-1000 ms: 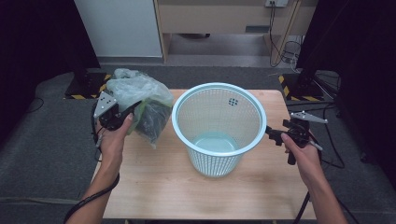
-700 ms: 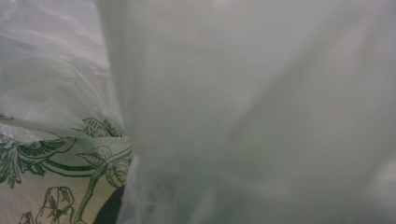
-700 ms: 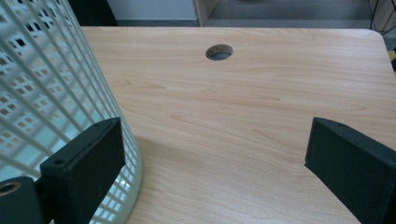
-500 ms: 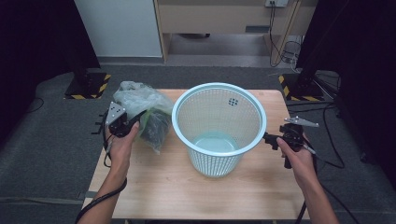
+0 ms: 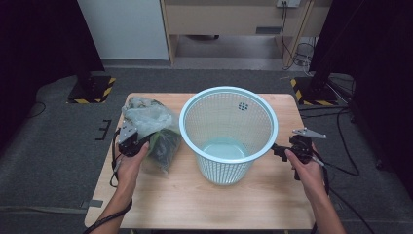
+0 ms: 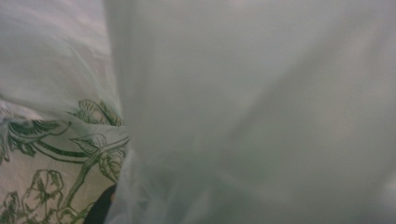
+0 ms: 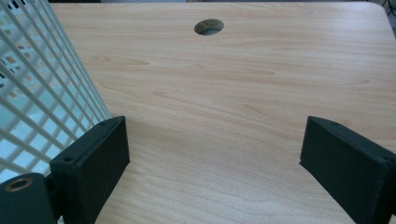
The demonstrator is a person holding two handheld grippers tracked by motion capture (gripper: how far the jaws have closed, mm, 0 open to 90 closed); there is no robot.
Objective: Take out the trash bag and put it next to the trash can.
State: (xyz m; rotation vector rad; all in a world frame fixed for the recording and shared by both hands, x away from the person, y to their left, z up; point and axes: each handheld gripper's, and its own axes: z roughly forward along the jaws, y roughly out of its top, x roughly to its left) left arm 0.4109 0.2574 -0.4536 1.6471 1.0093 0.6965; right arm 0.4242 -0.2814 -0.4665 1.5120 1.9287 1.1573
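Note:
A crumpled clear plastic bag [image 5: 151, 129] with dark contents rests on the left of the wooden table [image 5: 204, 204]. My left gripper [image 5: 142, 142] grips its near side; the jaws have just been opening a little, with the film still between them. In the left gripper view the bag's film [image 6: 257, 93] covers the lens, and a green flower print [image 6: 56, 154] shows at lower left. A pale blue mesh basket [image 5: 224, 170] stands upright mid-table. My right gripper [image 5: 278, 150] sits low at its right wall, open [image 7: 215, 140], nothing between its jaws.
The basket's mesh [image 7: 42, 84] is just left of my right gripper's left jaw. A round cable hole [image 7: 208, 26] lies in the tabletop ahead. Black stands with striped feet [image 5: 90, 90] flank the table's far corners. Cables [image 5: 336, 161] trail on the floor at the right.
Both hands have come down. The left one lowered the bag onto the table and drew it nearer. The right gripper sank beside the basket's wall.

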